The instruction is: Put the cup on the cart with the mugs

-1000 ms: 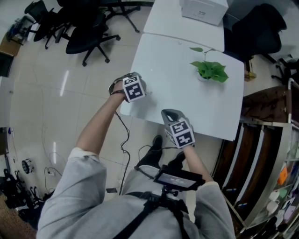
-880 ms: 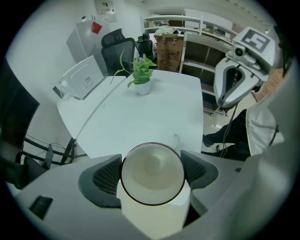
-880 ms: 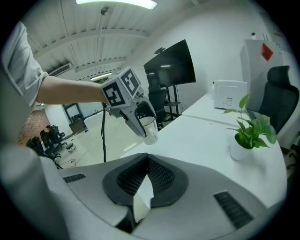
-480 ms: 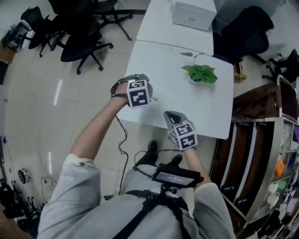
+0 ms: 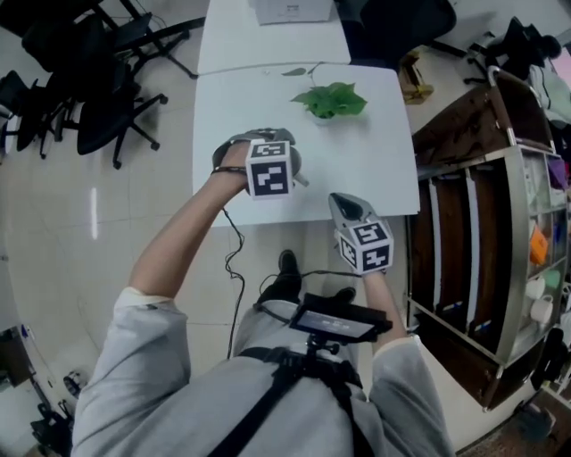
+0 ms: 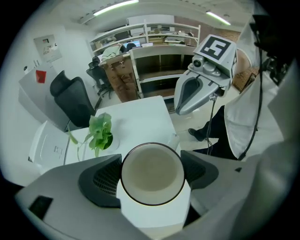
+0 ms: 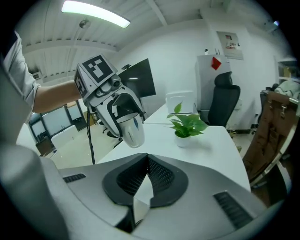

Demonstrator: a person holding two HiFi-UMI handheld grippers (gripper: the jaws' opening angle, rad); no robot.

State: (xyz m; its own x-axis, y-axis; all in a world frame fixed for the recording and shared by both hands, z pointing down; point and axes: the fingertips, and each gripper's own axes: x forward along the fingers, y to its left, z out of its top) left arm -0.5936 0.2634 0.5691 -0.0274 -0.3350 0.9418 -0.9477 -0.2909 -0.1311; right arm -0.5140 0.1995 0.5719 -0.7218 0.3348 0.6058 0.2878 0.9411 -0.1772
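My left gripper [image 6: 152, 174] is shut on a white cup with a dark rim [image 6: 151, 171], and I look straight down into its empty mouth. In the head view that gripper [image 5: 284, 170] hovers over the white table's near part. From the right gripper view the cup [image 7: 130, 130] hangs tilted in the left gripper above the table's corner. My right gripper [image 7: 142, 180] is shut with nothing in it and sits off the table's near edge [image 5: 351, 208]. The brown cart [image 5: 500, 223] stands at the right, with white mugs [image 5: 538, 299] on its shelf.
A potted green plant [image 5: 332, 100] stands on the white table [image 5: 375, 152], with a white box [image 5: 290, 9] on the table behind. Black office chairs [image 5: 80, 80] crowd the left floor. A cable [image 5: 234, 259] trails below the left arm.
The head view has swung to the right: the table has slid left and up, and the cart with its mugs now fills the right side. Both grippers keep their hold and spacing.
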